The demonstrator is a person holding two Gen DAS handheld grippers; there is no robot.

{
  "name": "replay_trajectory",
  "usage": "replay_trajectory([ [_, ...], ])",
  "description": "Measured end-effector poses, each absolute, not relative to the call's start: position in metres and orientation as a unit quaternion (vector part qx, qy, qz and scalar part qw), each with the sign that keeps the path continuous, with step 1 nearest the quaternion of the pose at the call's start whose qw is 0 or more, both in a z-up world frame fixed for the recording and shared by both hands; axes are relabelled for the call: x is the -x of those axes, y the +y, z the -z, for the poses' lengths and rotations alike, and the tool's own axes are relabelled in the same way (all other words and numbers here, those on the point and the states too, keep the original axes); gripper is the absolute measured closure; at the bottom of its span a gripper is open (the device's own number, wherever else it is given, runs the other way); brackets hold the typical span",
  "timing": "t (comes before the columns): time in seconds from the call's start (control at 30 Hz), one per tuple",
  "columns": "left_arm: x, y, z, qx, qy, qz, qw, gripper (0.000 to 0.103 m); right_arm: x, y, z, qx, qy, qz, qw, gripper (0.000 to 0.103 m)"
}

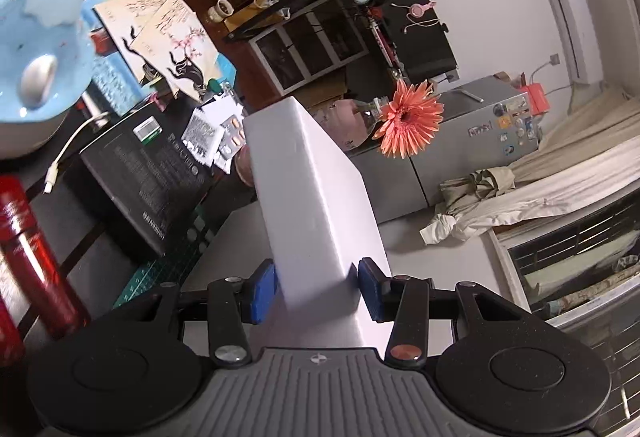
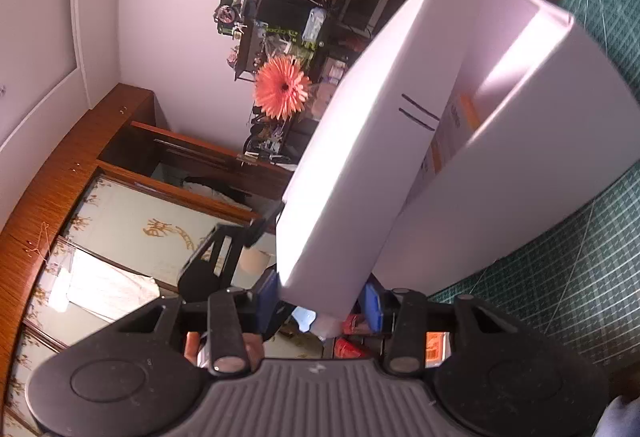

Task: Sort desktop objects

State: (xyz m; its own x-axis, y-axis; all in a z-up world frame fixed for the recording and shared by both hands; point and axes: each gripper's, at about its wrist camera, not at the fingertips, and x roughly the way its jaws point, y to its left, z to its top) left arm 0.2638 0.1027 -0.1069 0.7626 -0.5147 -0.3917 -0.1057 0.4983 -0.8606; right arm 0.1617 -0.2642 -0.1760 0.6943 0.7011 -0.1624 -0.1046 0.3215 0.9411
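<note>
Showing two black strokes, white box (image 2: pixel 360 141) bears unreadable orange label (image 2: pixel 468 113).

No legible txt anywhere.

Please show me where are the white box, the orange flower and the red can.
white box (image 1: pixel 316 197), left wrist view, on its top face.
orange flower (image 1: pixel 410 117), left wrist view, on its petals.
red can (image 1: pixel 32 257), left wrist view, on its side.

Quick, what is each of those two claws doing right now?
Left gripper: shut on the white box.
Right gripper: holding the white box lid between its pads, jaws easing open.
</note>
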Motion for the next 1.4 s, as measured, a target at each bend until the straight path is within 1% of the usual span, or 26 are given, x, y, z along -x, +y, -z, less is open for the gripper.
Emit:
replay_trajectory([
  [0.23,-0.244,0.093,0.099,0.475,0.326,0.125,0.808,0.058,-0.151,-0.288,0.167,-0.521,0.269,-0.238,0.775,0.061],
  [0.73,-0.211,0.062,0.107,0.471,0.350,0.136,0.798,0.055,-0.146,-0.322,0.165,-0.525,0.234,-0.160,0.803,0.061],
  [0.87,-0.206,0.047,0.108,0.439,0.366,0.142,0.808,0.056,-0.146,-0.330,0.170,-0.536,0.234,-0.141,0.799,0.067],
  [0.9,-0.205,0.044,0.108,0.437,0.368,0.146,0.808,0.056,-0.147,-0.330,0.172,-0.538,0.234,-0.138,0.798,0.074],
  [0.93,-0.205,0.041,0.109,0.433,0.370,0.149,0.809,0.056,-0.147,-0.330,0.172,-0.537,0.237,-0.136,0.798,0.085],
  [0.97,-0.205,0.039,0.110,0.429,0.371,0.151,0.810,0.056,-0.148,-0.330,0.173,-0.536,0.239,-0.133,0.798,0.087],
  [1.07,-0.204,0.035,0.110,0.415,0.371,0.151,0.817,0.056,-0.150,-0.331,0.177,-0.541,0.243,-0.129,0.795,0.087],
  [1.4,-0.206,0.052,0.106,0.429,0.362,0.131,0.817,0.056,-0.148,-0.336,0.179,-0.546,0.237,-0.123,0.794,0.087],
])
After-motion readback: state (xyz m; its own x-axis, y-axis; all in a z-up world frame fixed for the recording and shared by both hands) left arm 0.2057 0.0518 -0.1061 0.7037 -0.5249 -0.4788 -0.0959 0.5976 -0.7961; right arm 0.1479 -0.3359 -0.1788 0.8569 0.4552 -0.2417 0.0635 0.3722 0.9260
